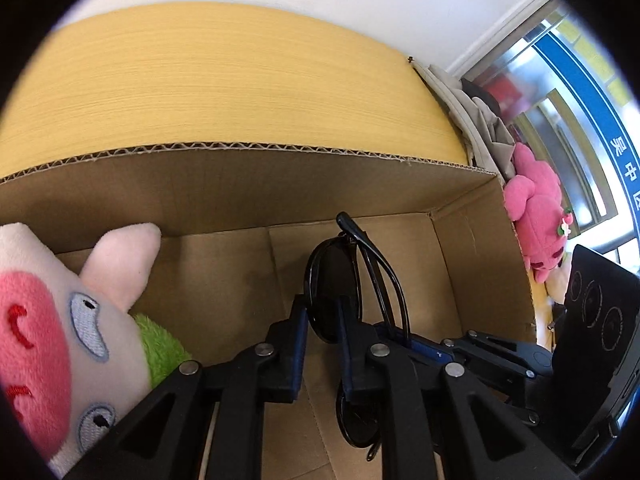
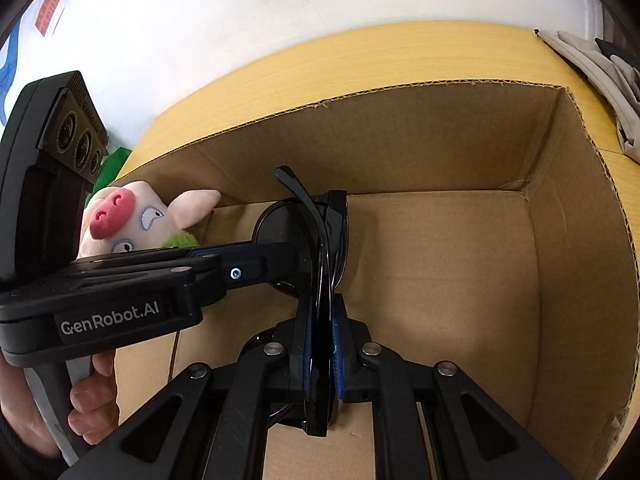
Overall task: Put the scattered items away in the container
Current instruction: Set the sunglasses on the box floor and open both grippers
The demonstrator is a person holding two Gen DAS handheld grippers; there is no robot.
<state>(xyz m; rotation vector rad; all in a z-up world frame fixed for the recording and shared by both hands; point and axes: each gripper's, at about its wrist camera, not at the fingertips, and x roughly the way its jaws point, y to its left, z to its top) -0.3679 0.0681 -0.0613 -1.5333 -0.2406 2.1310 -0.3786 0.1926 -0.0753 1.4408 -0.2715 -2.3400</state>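
Two grippers meeting over one cardboard box (image 1: 240,188), open-topped, on a yellow wood-grain table (image 1: 220,80) against a white wall.

Far left inside the box: pig plush toy (image 1: 48,320), pale body, pink snout, stitched eyes, one ear pointing at the back wall of the box, a tuft of green fuzz (image 1: 160,344) under its chin. Leans into the left corner of the box.

Just right of the pig: left gripper (image 1: 324,312), reaching in from the left side of the box, held from below by a bare hand (image 2: 92,400). Fingers set one on each side of the upper lens of a pair of black sunglasses (image 1: 332,276), close against it; cannot tell whether pressing or merely flanking.

Middle of the box: sunglasses folded, standing on edge, one lens above the other, temple arms curving along the right side, one tip poking up toward the back wall. Held clear above the box floor, near the back wall.

Right of that: right gripper (image 2: 322,312), coming in from the near side of the box, blue pads (image 2: 339,360) squeezed together on the lower lens and frame.

Outside the right wall of the box: crumpled grey cloth (image 1: 480,120) on the table, then a pink plush toy (image 1: 536,208).
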